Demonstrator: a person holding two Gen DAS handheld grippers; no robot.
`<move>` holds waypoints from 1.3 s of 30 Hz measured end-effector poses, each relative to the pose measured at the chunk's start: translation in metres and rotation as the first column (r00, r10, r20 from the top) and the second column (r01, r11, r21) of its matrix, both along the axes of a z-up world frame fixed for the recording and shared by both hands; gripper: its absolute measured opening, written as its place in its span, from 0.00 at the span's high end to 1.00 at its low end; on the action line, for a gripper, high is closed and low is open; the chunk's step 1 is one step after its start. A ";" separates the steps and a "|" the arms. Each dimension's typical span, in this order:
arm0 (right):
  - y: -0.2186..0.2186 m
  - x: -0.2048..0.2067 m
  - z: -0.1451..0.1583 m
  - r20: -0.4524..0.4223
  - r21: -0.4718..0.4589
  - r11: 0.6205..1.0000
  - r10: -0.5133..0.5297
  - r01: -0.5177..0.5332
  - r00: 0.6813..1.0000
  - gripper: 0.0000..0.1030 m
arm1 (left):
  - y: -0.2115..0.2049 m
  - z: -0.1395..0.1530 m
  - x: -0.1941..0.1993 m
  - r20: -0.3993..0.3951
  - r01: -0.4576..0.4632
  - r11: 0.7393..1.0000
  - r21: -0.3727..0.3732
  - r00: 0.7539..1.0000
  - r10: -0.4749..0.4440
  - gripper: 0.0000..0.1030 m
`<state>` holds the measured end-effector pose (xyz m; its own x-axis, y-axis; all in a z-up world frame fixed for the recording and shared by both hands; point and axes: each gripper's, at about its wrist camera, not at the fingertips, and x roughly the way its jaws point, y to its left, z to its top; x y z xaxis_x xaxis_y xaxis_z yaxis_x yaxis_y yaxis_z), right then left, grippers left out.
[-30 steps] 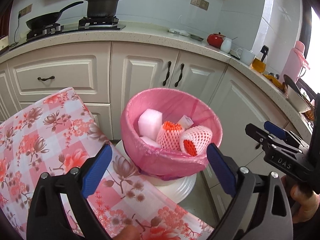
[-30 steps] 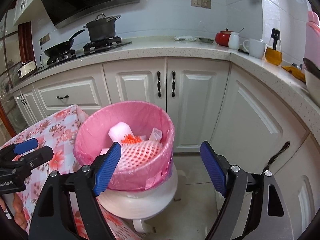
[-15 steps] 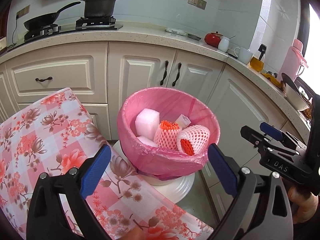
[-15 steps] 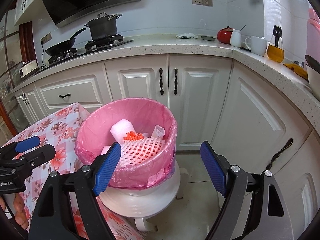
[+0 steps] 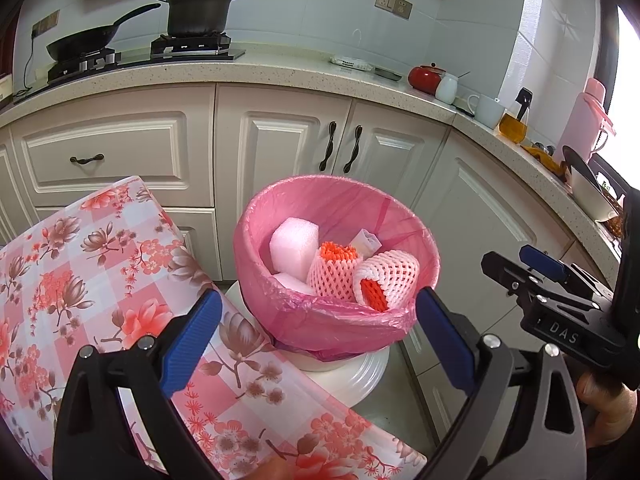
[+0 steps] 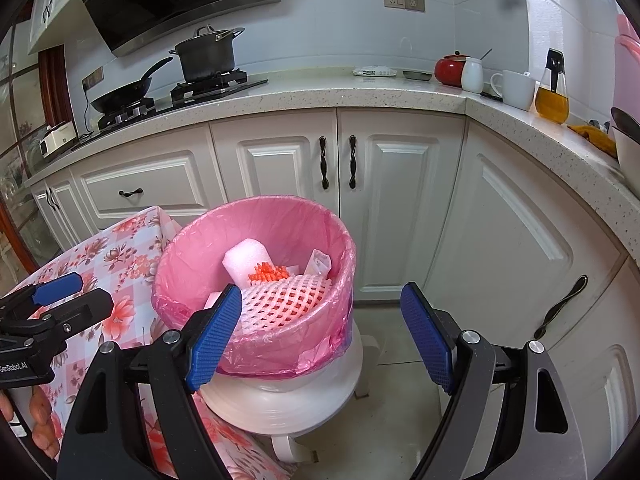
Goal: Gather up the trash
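1. Kitchen cabinets (image 6: 280, 168) in cream run under a speckled counter (image 5: 280, 72) that turns a corner at the right; everything below is placed relative to the pink-lined bin (image 5: 340, 320).
2. Left of the bin lies a table under a floral cloth (image 5: 80, 280), its corner just beside the bin's wall.
3. One bin stands on one white round stool (image 6: 288, 400), whose foot is partly hidden by the gripper frame.
4. Inside the bin I count two foam-net sleeves (image 5: 384, 276), one white foam block (image 5: 294, 242), a second white piece (image 5: 292, 282) low against the near wall, and one small white carton (image 5: 366, 242) half buried behind the nets.
5. Behind the bin, on the counter, sit one frying pan (image 5: 84, 42) and one lidded pot (image 5: 198, 10) on the hob; further right, one red pot (image 6: 450, 68), one white jar (image 6: 473, 75), one mug (image 6: 516, 88) and one oil bottle (image 6: 552, 100).
6. The left gripper (image 5: 318, 340) hangs in front of the bin, tilted downward, jaws spread wide and empty.
7. The right gripper (image 6: 320, 336) hangs to the bin's right, tilted down likewise, jaws also wide apart with nothing between the pads.
8. Only fingertips of the holding hands show, at the frames' lower edges.
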<state>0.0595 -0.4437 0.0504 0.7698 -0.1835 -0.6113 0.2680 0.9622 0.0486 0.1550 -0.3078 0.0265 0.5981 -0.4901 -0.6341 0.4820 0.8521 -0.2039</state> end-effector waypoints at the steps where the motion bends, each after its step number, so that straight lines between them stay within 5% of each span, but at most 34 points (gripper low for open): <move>1: 0.000 0.000 0.000 0.001 0.001 1.000 0.000 0.000 1.000 0.25 | 0.000 0.000 0.000 0.001 0.000 1.000 0.000 1.000 0.000 0.08; 39: -0.002 -0.002 -0.001 -0.001 0.010 1.000 0.009 -0.009 1.000 0.25 | -0.007 0.003 -0.004 -0.001 0.011 1.000 -0.005 1.000 -0.011 0.08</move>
<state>0.0576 -0.4455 0.0493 0.7710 -0.1701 -0.6137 0.2590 0.9641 0.0581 0.1509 -0.3148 0.0290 0.5921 -0.4999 -0.6321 0.4913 0.8456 -0.2086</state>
